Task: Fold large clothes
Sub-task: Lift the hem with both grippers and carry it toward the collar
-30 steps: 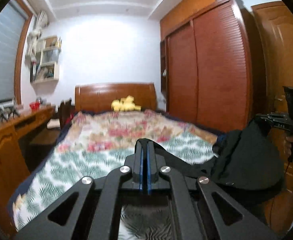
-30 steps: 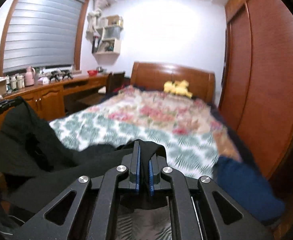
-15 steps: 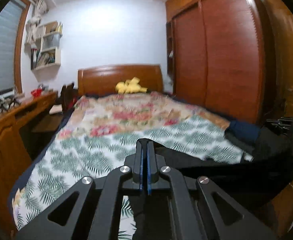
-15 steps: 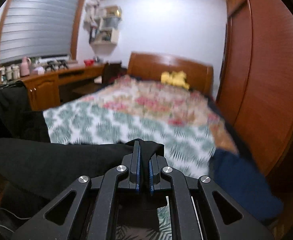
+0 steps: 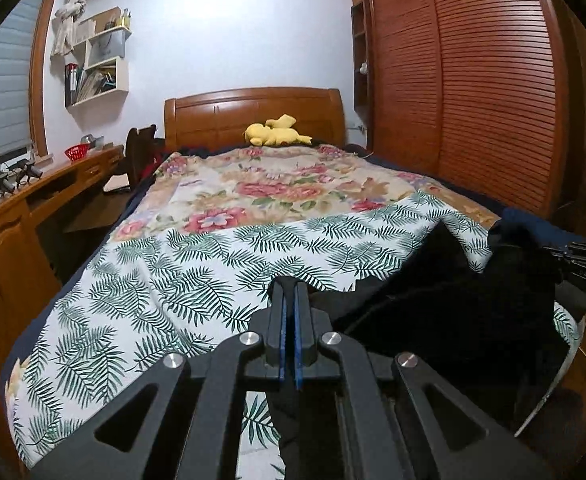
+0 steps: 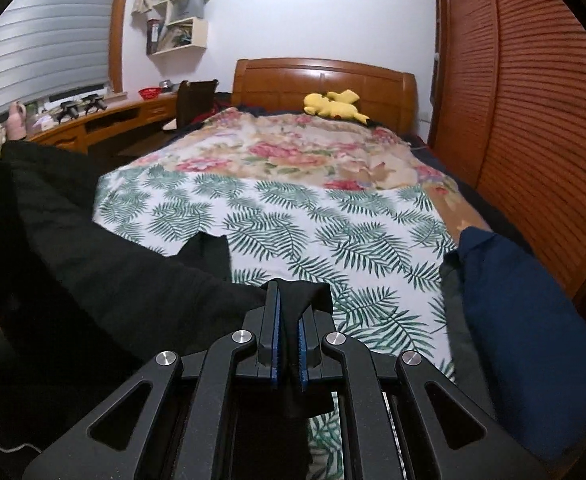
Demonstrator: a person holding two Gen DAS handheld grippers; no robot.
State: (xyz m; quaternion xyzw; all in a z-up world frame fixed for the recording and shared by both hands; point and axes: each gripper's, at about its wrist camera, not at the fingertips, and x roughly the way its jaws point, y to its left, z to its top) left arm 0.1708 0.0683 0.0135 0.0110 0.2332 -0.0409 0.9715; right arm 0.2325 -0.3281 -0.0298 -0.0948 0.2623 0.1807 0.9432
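A large black garment [image 5: 445,312] hangs stretched between my two grippers over the foot of the bed. My left gripper [image 5: 289,292] is shut on one edge of it, the cloth trailing off to the right. In the right wrist view the same black garment [image 6: 105,280] spreads to the left, and my right gripper [image 6: 289,300] is shut on a bunched corner of it that sticks up between the blue pads. The other gripper's black frame [image 5: 581,264] shows at the far right of the left wrist view.
The bed carries a fern-print sheet [image 5: 173,280] and a floral quilt [image 6: 293,148], with a yellow plush toy [image 5: 277,134] by the headboard. A dark blue garment [image 6: 533,308] lies at the bed's right corner. A wooden desk [image 5: 21,208] runs along the left, a slatted wardrobe [image 5: 485,80] along the right.
Both grippers have come down and forward toward the bed, still holding the black garment. The cloth now sits lower and reaches over the fern-print sheet.
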